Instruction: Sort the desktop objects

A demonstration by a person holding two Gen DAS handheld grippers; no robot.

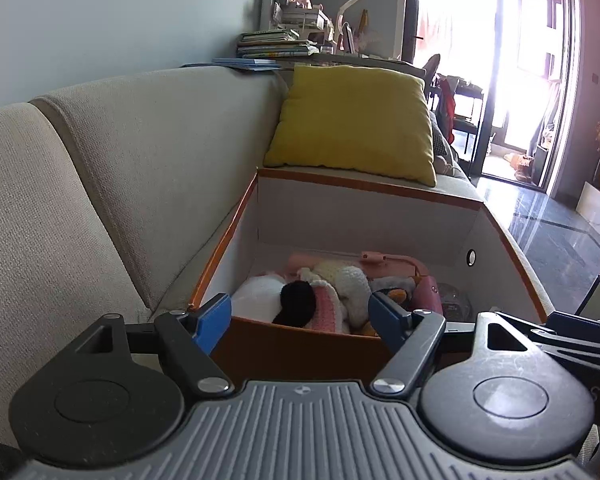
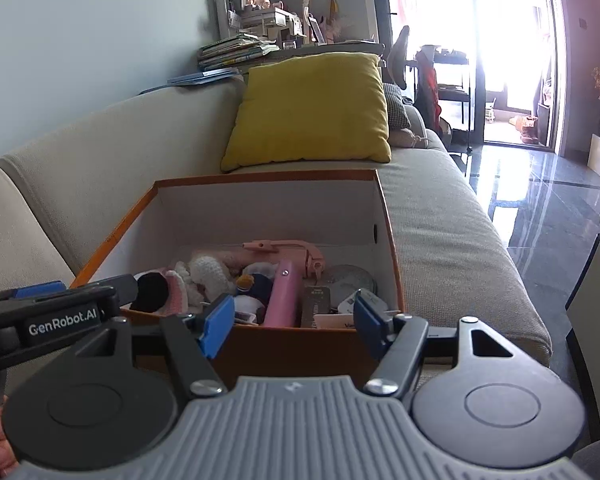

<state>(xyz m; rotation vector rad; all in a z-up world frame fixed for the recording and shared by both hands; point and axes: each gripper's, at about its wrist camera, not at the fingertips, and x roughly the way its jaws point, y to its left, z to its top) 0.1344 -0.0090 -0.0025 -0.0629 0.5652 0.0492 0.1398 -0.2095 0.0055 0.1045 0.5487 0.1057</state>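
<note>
— Resting on the beige sofa (image 2: 452, 216), an orange box (image 2: 260, 176) with white inner walls is seen, just in front of a yellow cushion (image 2: 312, 108).

— What is kept inside it?

— Knitted soft toys (image 1: 340, 284), a black woolly piece (image 2: 152, 292), a pink tube-shaped case (image 2: 282, 296) and a round silvery item (image 2: 350, 278) are packed along the near end; what the smaller bits are cannot be made out clearly.

— How are the grippers held?

— The left gripper (image 1: 302, 316) is spread wide over the box's near wall, nothing being gripped. The right gripper (image 2: 294, 320) is parted somewhat less, likewise empty, its blue pads (image 2: 218, 322) hanging above the near rim.
</note>
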